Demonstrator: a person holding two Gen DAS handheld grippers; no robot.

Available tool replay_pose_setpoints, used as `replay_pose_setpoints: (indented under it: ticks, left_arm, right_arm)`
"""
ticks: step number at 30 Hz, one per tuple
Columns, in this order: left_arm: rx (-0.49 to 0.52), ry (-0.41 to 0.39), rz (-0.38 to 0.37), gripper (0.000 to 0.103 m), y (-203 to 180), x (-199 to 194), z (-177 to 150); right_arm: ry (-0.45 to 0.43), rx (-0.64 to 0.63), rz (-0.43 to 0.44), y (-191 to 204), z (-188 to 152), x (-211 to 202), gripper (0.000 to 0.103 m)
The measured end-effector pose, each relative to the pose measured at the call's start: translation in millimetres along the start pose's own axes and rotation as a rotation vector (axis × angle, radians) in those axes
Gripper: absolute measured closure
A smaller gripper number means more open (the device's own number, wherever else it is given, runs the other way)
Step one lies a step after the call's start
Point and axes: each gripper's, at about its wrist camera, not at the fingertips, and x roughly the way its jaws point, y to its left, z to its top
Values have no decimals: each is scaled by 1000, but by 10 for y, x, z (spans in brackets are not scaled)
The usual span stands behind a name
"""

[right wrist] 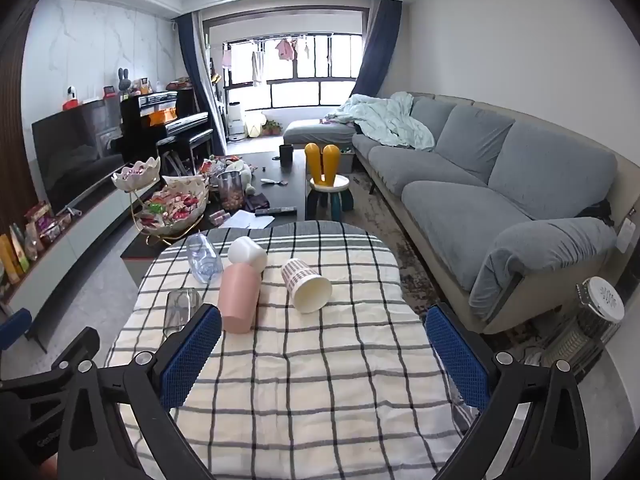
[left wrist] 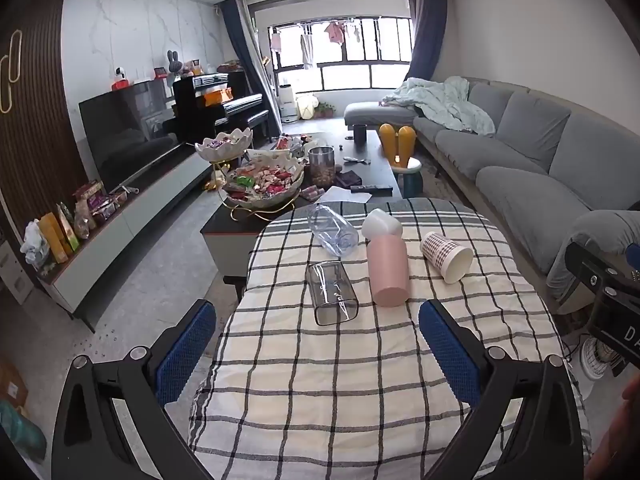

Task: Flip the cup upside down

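Observation:
Several cups lie on their sides on the checked tablecloth [left wrist: 340,380] [right wrist: 320,380]. A clear square glass [left wrist: 331,293] [right wrist: 181,309] lies nearest, mouth toward me. A pink cup [left wrist: 387,271] [right wrist: 239,298] lies beside it. A white cup [left wrist: 382,223] [right wrist: 248,254] and a clear bluish cup [left wrist: 332,230] [right wrist: 204,258] lie farther back. A checked paper cup [left wrist: 447,257] [right wrist: 306,285] lies to the right. My left gripper [left wrist: 316,340] is open and empty, short of the clear glass. My right gripper [right wrist: 324,354] is open and empty, short of the paper cup.
A dark coffee table [left wrist: 376,160] [right wrist: 276,172] with a tiered candy bowl [left wrist: 262,184] [right wrist: 172,208] stands behind the table. A grey sofa [left wrist: 540,152] [right wrist: 500,184] runs along the right. A TV [left wrist: 128,132] stands on a low cabinet at left. A small heater [right wrist: 592,320] stands on the floor at right.

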Motion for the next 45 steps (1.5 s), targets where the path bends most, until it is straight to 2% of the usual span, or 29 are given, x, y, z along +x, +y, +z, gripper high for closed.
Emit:
replay_pose_setpoints:
  ticks: [45]
  left_arm:
    - [-11, 24, -22, 0, 12, 43, -79]
  right_arm:
    - [20, 4, 2, 2, -13, 38, 0]
